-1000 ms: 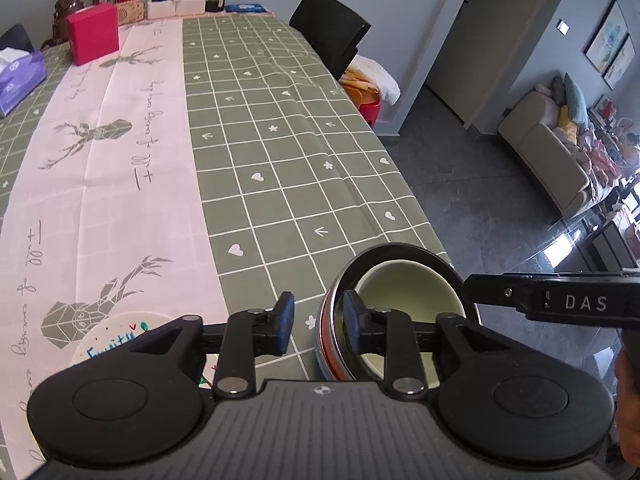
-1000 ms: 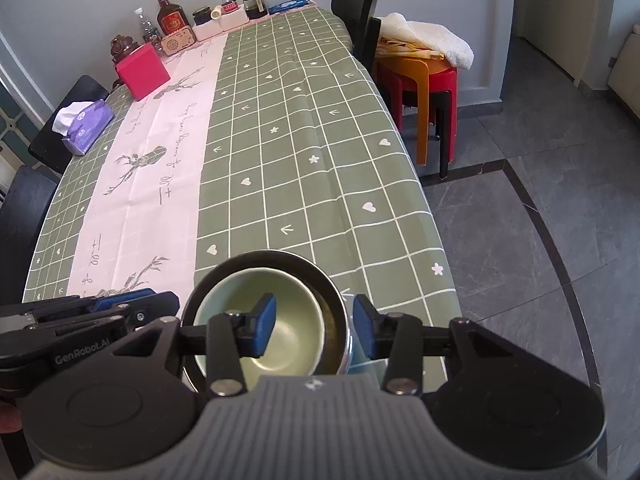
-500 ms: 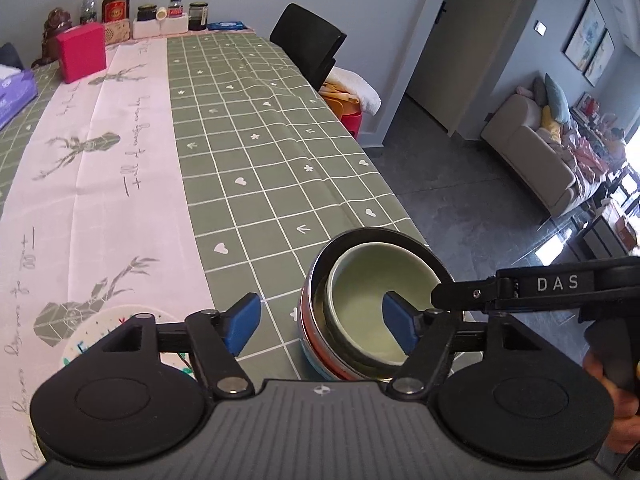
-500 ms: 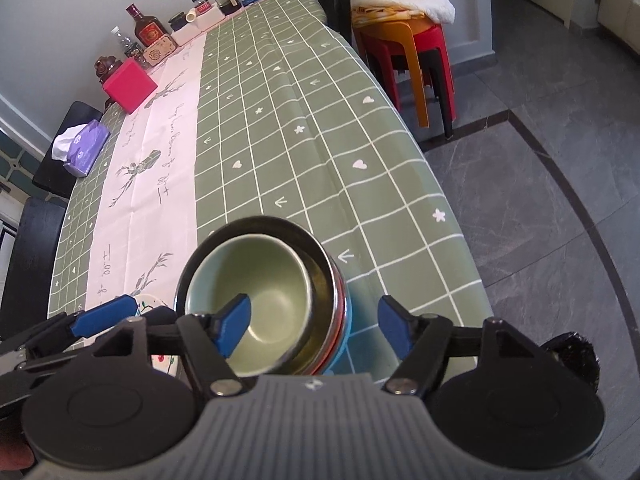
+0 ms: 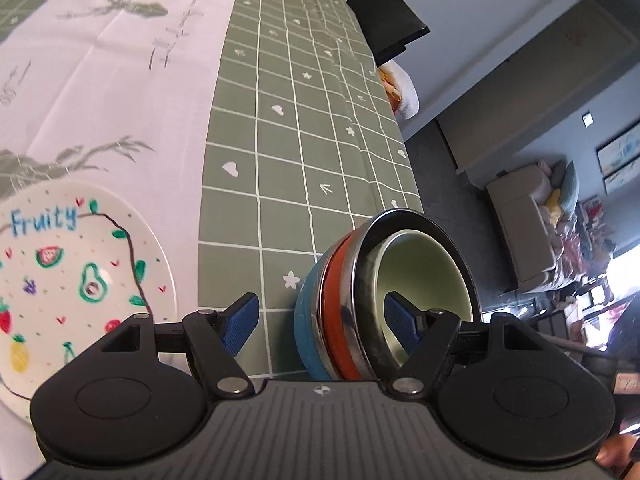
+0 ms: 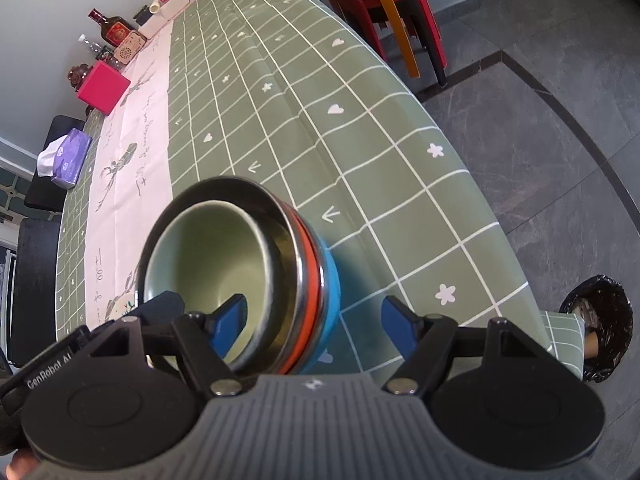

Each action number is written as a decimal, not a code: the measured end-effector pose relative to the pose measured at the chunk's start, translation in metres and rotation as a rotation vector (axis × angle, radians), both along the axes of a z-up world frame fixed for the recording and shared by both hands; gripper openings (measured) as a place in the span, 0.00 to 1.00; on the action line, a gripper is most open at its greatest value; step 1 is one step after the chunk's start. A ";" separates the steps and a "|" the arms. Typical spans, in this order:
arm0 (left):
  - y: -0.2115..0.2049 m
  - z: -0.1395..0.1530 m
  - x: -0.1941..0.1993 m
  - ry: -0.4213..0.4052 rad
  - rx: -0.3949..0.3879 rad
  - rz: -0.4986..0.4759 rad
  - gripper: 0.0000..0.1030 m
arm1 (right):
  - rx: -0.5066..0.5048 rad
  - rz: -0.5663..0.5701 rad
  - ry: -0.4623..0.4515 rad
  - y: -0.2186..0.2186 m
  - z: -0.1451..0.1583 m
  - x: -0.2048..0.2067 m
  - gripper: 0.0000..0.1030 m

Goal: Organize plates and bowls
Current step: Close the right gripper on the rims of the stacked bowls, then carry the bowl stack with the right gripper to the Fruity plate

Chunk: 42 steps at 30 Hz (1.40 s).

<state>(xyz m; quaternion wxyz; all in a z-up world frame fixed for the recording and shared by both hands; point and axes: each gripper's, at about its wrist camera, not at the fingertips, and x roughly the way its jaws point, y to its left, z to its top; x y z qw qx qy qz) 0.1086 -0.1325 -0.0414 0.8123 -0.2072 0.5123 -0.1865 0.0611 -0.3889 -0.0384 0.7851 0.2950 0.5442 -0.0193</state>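
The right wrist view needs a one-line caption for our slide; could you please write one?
Open right gripper straddling the rim of a nested bowl stack, green bowl innermost, on the checked tablecloth.

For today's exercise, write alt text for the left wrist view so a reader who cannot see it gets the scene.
The open left gripper straddles the near wall of a stack of nested bowls, a pale green bowl innermost, near the edge of a green checked tablecloth. A white plate painted with fruit and the word "Fruity" lies to the left.
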 end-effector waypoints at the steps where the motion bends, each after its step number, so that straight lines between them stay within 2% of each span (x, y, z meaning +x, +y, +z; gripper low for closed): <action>1: -0.002 -0.002 0.002 0.008 -0.001 -0.001 0.81 | -0.002 0.002 0.008 0.001 -0.002 0.002 0.71; 7: -0.015 -0.005 0.011 0.040 0.048 -0.086 0.81 | -0.027 0.038 0.042 0.004 -0.008 0.013 0.70; 14: -0.017 -0.013 0.020 0.081 0.038 -0.132 0.76 | -0.041 0.075 0.063 0.008 -0.009 0.023 0.69; 19: -0.015 -0.018 0.026 0.120 0.031 -0.171 0.69 | -0.033 0.104 0.074 0.008 -0.007 0.029 0.64; 23: -0.013 -0.025 0.031 0.143 -0.015 -0.205 0.68 | 0.011 0.119 0.075 0.007 -0.008 0.030 0.52; 27: -0.016 -0.025 0.033 0.139 -0.035 -0.256 0.59 | 0.009 0.133 0.083 0.009 -0.007 0.032 0.52; 42: -0.022 -0.022 0.046 0.179 -0.004 -0.380 0.59 | 0.063 0.146 0.133 0.004 -0.012 0.039 0.52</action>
